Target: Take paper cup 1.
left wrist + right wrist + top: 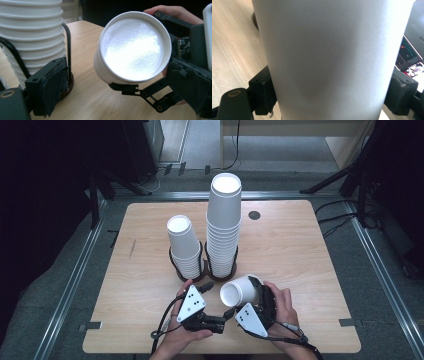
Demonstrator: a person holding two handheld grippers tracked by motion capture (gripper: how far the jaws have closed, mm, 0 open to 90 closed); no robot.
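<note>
Cup (239, 291), white paper, is held on its side a little above the table (300, 250), near the front edge, at about 6 o'clock from the two stacks. Its long axis is almost level: the flat bottom looks toward 8 o'clock, to the left gripper (206, 285), and the open mouth is turned away toward 2 o'clock. The right gripper (257, 292) is clamped on the cup's wall; in the right gripper view both black jaws press on the two sides of the wall (332, 62). In the left gripper view the cup's round bottom (135, 47) stands right ahead at about 1 o'clock, with the right gripper's jaws around it. The left gripper's jaws stand apart and nothing is between them; it is just beside the cup, at the cup's 9 o'clock, so the left hand (187, 330) is the nearer free one, but it does not touch the cup as far as I can tell. Behind, at 12 o'clock, the tall stack (223, 220) and, at 11 o'clock, the short stack (184, 245) stand upside down, each in a dark wire holder (172, 262). I judge that the next move depends on this axis: the cup must be turned bottom up before it can go over a stack, and the short stack is the closer one to the left gripper.
</note>
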